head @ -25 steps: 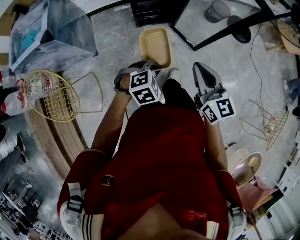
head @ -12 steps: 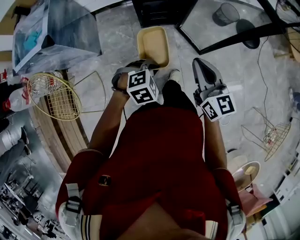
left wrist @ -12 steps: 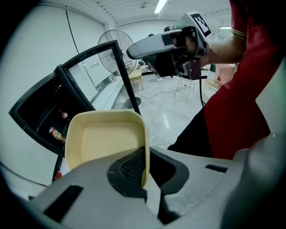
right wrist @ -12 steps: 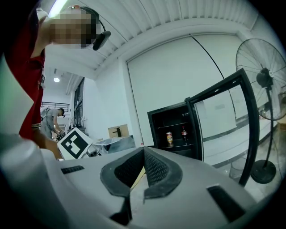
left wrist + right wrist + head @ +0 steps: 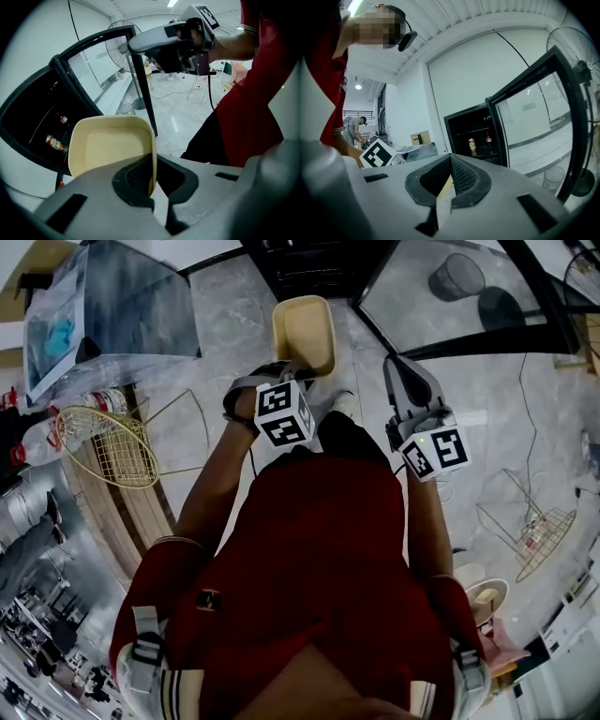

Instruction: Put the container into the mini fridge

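1. Cream rectangular plastic container [image 5: 110, 143]: off the floor, tilted with its open side toward the left gripper's camera. It sits in front of the fridge opening, not inside yet.
2. Your left gripper [image 5: 151, 174]: jaws pinched on one edge of the container's rim. That is the only hold on it.
3. Your right gripper [image 5: 450, 159]: pads together at the tip, nothing gripped. It is held about level, to the right of the container and apart from it.
4. Black mini fridge [image 5: 459, 123]: open, with its black-framed glass door [image 5: 534, 108] swung wide to the right. A can [image 5: 471, 144] and a dark bottle [image 5: 488, 139] stand on the same shelf inside.
5. Step in hand, as I read it: carrying the container to the opening. Insertion not started.
6. Next move calls for:
   - Level the container before it goes in.
   - Pick free shelf space clear of the can and bottle.
   - Keep the container off the door's edge on entry.
   - A one-edge pinch will likely let it sag or swing, so go slow.
   - Let go only once it sits flat.
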The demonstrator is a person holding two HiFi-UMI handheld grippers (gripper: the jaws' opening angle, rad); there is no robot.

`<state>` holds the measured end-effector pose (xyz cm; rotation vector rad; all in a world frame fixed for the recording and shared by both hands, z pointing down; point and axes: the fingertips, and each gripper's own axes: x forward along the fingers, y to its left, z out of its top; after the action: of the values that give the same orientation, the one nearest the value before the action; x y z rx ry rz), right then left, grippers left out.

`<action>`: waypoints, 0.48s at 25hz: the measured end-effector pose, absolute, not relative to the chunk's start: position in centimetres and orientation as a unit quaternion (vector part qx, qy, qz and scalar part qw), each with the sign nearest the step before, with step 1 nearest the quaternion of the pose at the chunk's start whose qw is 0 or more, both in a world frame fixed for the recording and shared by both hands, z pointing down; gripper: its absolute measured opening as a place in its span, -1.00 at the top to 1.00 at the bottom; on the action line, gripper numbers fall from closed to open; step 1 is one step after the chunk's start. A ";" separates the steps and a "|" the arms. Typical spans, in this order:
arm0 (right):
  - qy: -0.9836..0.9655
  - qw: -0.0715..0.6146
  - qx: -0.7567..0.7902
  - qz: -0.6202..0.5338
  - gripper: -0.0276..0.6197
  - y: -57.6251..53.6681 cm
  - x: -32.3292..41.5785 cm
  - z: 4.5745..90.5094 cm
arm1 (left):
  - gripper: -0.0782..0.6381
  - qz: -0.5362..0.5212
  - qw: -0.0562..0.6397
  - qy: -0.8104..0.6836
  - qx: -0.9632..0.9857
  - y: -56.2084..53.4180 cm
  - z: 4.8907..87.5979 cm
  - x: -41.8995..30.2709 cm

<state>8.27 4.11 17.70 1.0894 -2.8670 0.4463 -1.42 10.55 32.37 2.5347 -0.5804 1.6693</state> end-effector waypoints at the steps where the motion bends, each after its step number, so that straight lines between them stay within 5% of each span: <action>1: -0.926 0.022 0.348 0.145 0.92 3.4 8.4 17.9 | 0.76 0.543 0.028 -0.188 0.818 9.9 32.6 -1.2; 12: -0.937 0.026 0.321 0.136 0.92 -1.8 9.3 19.0 | 0.76 0.562 0.047 -0.188 0.804 6.0 34.4 0.4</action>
<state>9.26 -1.79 19.05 0.9911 -2.8960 0.4200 0.40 6.03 34.40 2.4529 -0.5729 1.7163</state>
